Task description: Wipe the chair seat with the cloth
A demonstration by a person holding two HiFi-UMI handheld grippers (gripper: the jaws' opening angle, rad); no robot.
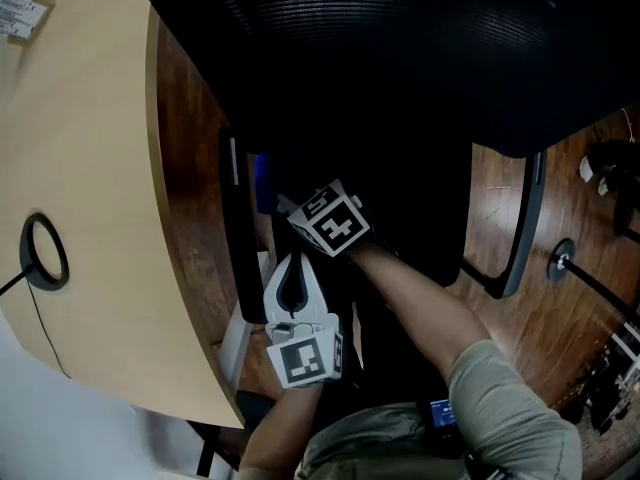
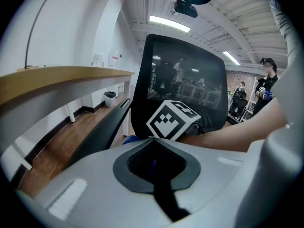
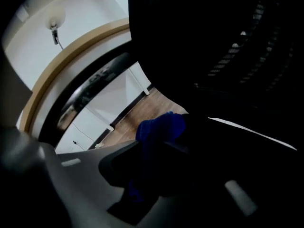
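You were in the wiping step. Your right claw (image 1: 287, 201) was clenched on the blue cloth (image 3: 159, 125), which bunched out past its tips. The cloth sat low at the rear corner of the chair seat (image 1: 415, 213), close to the armrest (image 1: 237, 230) on the bench (image 1: 90, 168) side; the dark hid whether it pressed on the seat. Your left claw (image 1: 292, 263) was closed on nothing, just behind the right one and nearer you. I judged the next move called for drawing the cloth across the seat with firm downward pressure, clear of the armrest, without loosening the grip.
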